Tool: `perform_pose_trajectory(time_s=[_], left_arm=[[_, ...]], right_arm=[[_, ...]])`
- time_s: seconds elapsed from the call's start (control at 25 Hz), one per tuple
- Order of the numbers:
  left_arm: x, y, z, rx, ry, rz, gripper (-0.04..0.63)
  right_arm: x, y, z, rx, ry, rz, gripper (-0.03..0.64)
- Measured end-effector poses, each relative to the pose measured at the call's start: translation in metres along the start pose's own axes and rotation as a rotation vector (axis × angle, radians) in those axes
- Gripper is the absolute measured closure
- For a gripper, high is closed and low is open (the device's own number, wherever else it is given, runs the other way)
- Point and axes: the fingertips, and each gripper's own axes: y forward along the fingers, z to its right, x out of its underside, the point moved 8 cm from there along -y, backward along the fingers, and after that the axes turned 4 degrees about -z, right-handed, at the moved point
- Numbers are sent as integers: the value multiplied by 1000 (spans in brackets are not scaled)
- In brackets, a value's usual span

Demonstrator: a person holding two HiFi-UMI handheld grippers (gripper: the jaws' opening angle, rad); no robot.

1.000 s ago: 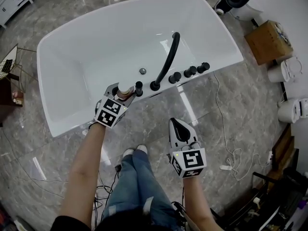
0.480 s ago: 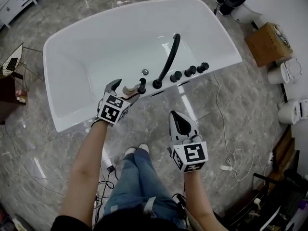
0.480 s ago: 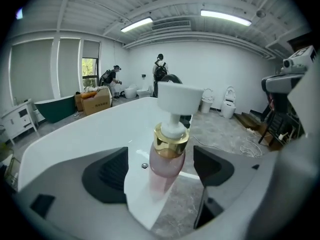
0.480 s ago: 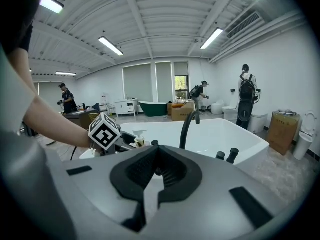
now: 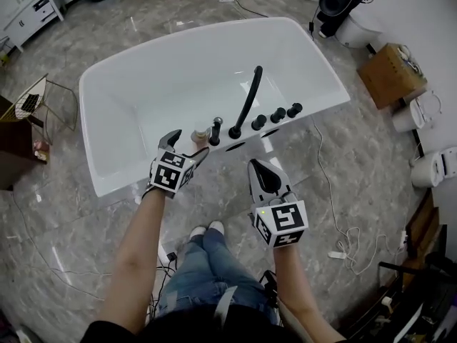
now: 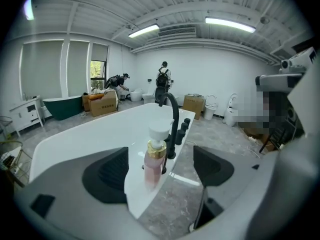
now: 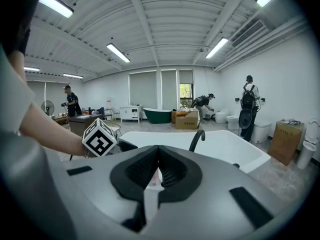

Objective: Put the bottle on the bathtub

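The pink bottle [image 5: 199, 135] with a gold collar and white cap stands upright on the near rim of the white bathtub [image 5: 114, 181], just left of the black faucet [image 5: 248, 98]. My left gripper [image 5: 187, 143] is open, its jaws spread wide to either side of the bottle without touching it. In the left gripper view the bottle [image 6: 154, 159] stands free on the bathtub rim [image 6: 100, 129], a little ahead of the left gripper [image 6: 160, 170]. My right gripper [image 5: 261, 164] hangs over the floor in front of the tub, shut and empty, as the right gripper view [image 7: 158, 171] also shows.
Black knobs [image 5: 277, 114] line the rim right of the faucet. A cardboard box [image 5: 389, 73] and white toilets [image 5: 428, 166] stand at the right, with a cable [image 5: 343, 227] on the marble floor. A dark table [image 5: 18, 145] is at the left. People stand far off in the room.
My left gripper has opened and let go of the bottle, which now stands alone on the rim. The gripper has drawn back slightly. The right gripper has hardly moved.
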Motion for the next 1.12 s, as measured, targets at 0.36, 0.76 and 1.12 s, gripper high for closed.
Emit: perform_pose_trajectory(time_s=[0.36,0.76,1.12], left_arm=[[-15,-59,22,-27,-46,68,202],[-42,-124,40,-66,-67,234,202],[-84,-178,50,-122,67,354,205]], right_arm=[[-36,-33,-13,24,-54,72,601],[-79,-63,-27,74,-118,179,601],[-107,-83,-27,78,-162,251,601]])
